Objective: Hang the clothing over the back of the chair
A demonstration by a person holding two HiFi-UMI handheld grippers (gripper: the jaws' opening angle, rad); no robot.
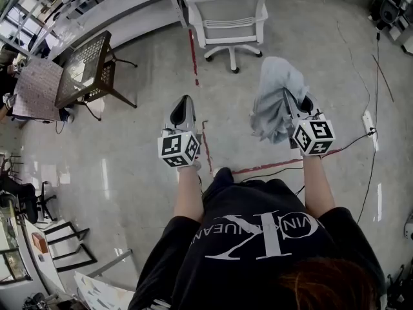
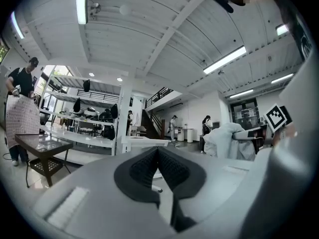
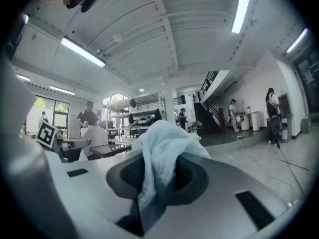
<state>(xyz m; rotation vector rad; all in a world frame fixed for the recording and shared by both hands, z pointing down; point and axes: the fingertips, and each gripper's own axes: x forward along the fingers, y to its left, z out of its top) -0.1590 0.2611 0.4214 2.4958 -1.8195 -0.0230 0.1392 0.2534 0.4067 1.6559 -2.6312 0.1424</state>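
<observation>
- We hold the right gripper (image 3: 158,169) level at the right of the scene, its jaws clamped on a fold of the clothing (image 1: 273,99).
- The clothing is a pale blue-grey garment. It is bunched at the jaws, droops on their far side and hangs clear of the floor (image 1: 129,147).
- We hold the left gripper (image 2: 158,152) level too, beside the right one and apart from it. Its jaws are pressed together with nothing between them.
- The chair (image 1: 227,19), a white swivel office chair, stands at the far side of the floor, well apart from both grippers and from the garment.
- A line of red tape (image 1: 193,55) runs along the floor from near the chair's base towards us.
- A dark woven table (image 1: 86,68) stands at the far left.
</observation>
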